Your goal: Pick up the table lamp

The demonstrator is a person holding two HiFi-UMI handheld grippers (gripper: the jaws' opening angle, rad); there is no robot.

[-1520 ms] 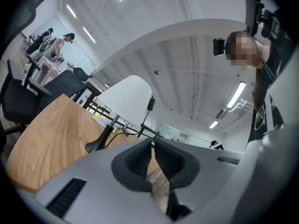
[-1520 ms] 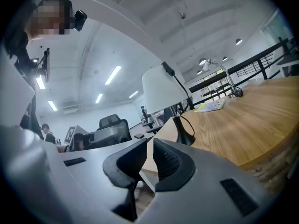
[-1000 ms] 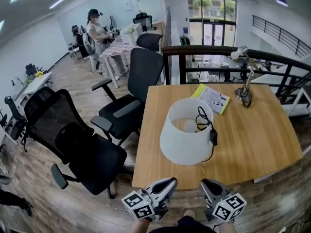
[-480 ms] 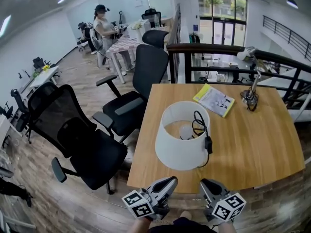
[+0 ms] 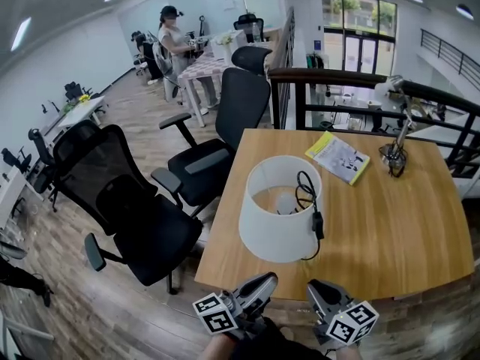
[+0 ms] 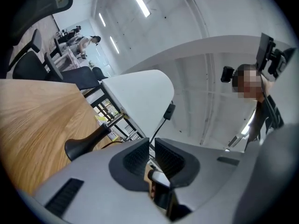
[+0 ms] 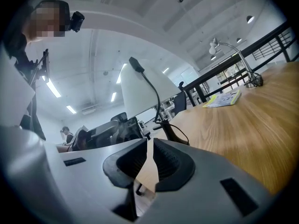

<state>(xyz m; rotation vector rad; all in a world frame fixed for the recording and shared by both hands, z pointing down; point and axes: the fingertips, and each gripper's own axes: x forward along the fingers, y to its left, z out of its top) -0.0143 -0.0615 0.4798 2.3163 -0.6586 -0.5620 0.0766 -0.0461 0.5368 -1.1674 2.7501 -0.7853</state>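
Left gripper (image 6: pixel 150 147): jaws drawn nearly together, only a narrow slit between the ribbed pads, nothing held in it. The view is rolled, so the wooden table (image 6: pixel 32 118) slopes across the left side. Table lamp (image 6: pixel 140 97) stands on the table beyond the jaws, white shade uppermost and dark base (image 6: pixel 86 141) below. A black cord with an inline switch (image 6: pixel 169 111) hangs past the shade's rim. Black railing (image 6: pixel 114 115) runs behind the lamp. Office chairs (image 6: pixel 25 62) and a distant person (image 6: pixel 86 42) occupy the upper left
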